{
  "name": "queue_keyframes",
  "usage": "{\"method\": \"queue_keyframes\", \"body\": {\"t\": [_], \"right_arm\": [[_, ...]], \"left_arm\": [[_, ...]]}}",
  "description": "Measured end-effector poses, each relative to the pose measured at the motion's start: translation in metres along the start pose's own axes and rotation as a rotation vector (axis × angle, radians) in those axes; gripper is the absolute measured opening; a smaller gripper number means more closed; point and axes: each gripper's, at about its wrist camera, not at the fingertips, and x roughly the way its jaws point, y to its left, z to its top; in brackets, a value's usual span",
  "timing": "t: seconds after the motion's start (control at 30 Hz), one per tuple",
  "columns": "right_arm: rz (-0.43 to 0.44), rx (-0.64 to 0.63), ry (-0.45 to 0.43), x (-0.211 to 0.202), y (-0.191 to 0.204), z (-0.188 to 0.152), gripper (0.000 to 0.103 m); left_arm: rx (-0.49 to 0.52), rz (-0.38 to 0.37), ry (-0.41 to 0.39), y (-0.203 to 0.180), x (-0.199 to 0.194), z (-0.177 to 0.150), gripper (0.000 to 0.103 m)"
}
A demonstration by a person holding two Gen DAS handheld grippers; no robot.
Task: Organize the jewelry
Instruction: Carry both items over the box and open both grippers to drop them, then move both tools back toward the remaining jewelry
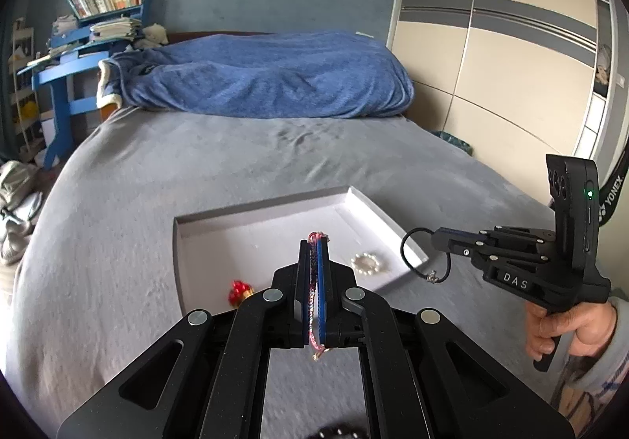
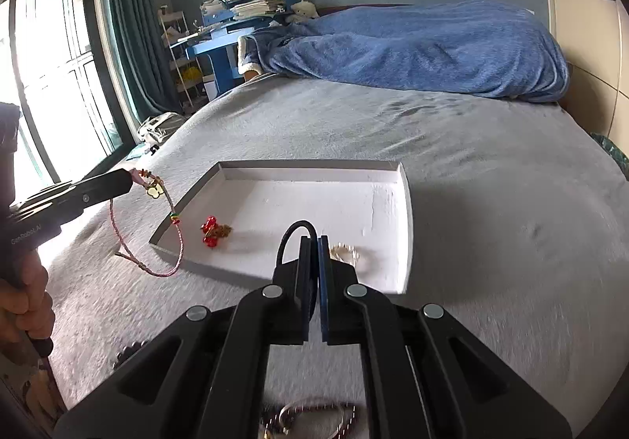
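My left claw [image 1: 313, 242] grips a pink bracelet [image 2: 173, 219]; my right claw [image 2: 313, 238], marked "DAS", pinches a black cord loop [image 1: 416, 254] beside the white tray [image 2: 405, 203].

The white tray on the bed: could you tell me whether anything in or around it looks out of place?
In the white tray, the red charm and pearl bracelet lie loose. More beaded jewelry sits on the grey bedspread outside it. Nothing looks damaged.

both wrist views look low across the bed [image 1: 157, 171], sharing the tray [image 2: 405, 211].
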Motion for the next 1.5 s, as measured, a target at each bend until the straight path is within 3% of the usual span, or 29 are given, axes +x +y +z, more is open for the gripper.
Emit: {"method": "queue_keyframes", "body": {"t": [0.57, 0.8, 1.07, 1.13, 1.17, 1.2, 1.3, 1.37, 1.5], "right_arm": [[-0.002, 0.015, 0.114, 0.092, -0.005, 0.034, 0.003], [-0.016, 0.028, 0.191, 0.142, -0.013, 0.048, 0.003], [-0.05, 0.035, 0.246, 0.168, -0.021, 0.047, 0.004], [-0.046, 0.045, 0.24, 0.167, -0.022, 0.046, 0.006], [-0.038, 0.052, 0.23, 0.164, -0.022, 0.046, 0.014], [-0.033, 0.053, 0.219, 0.16, -0.021, 0.046, 0.025], [-0.029, 0.048, 0.181, 0.145, -0.02, 0.045, 0.042], [-0.026, 0.046, 0.159, 0.135, -0.019, 0.043, 0.046], [-0.019, 0.055, 0.111, 0.11, -0.019, 0.033, 0.054]], "left_arm": [[-0.022, 0.077, 0.074, 0.034, 0.086, 0.015, 0.004], [-0.061, 0.11, 0.146, 0.057, 0.134, 0.02, 0.004], [-0.095, 0.17, 0.236, 0.079, 0.157, 0.009, 0.005], [-0.094, 0.177, 0.244, 0.082, 0.155, 0.007, 0.017], [-0.086, 0.188, 0.235, 0.082, 0.152, 0.006, 0.028], [-0.082, 0.193, 0.225, 0.081, 0.147, 0.005, 0.031], [-0.09, 0.187, 0.201, 0.082, 0.134, 0.001, 0.039], [-0.101, 0.183, 0.18, 0.082, 0.125, -0.001, 0.057], [-0.098, 0.177, 0.14, 0.076, 0.098, -0.009, 0.061]]}}
